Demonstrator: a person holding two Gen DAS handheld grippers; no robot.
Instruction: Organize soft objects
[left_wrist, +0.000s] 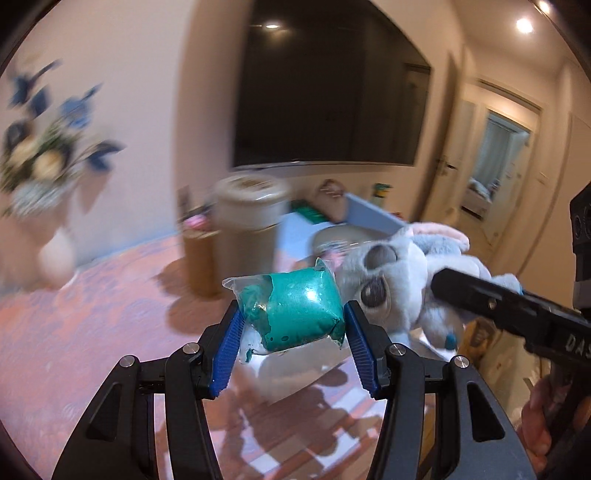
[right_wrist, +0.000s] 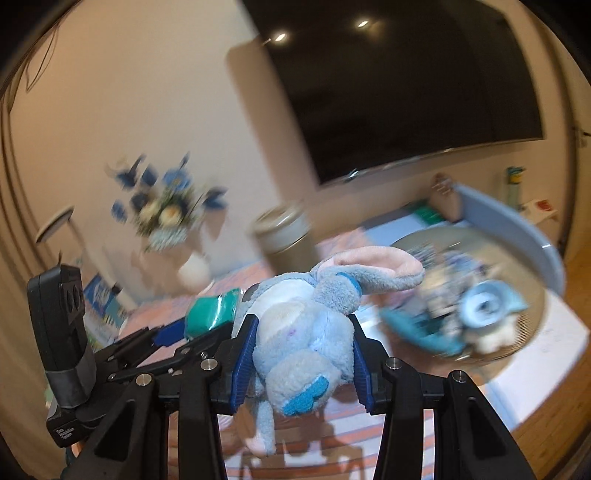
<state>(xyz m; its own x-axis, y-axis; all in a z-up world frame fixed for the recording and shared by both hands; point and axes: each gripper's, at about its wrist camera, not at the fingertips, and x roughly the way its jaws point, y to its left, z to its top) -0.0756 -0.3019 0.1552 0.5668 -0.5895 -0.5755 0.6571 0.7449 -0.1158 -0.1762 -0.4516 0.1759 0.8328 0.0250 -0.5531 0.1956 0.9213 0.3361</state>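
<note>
The plush toy (right_wrist: 295, 328) hangs head down, pinched across its body between the pads of the right gripper (right_wrist: 301, 354), which is closed around it. If the soft fur compresses, it may slip out. The left gripper (left_wrist: 291, 328) is closed on a teal putty bag (left_wrist: 295, 310), held up at 12 o'clock from its fingers; a hard squeeze could burst the thin plastic. At 2 o'clock from the plush, a round bowl (right_wrist: 532, 280) already holds small blue toys (right_wrist: 480, 314), too blurred to name.
</note>
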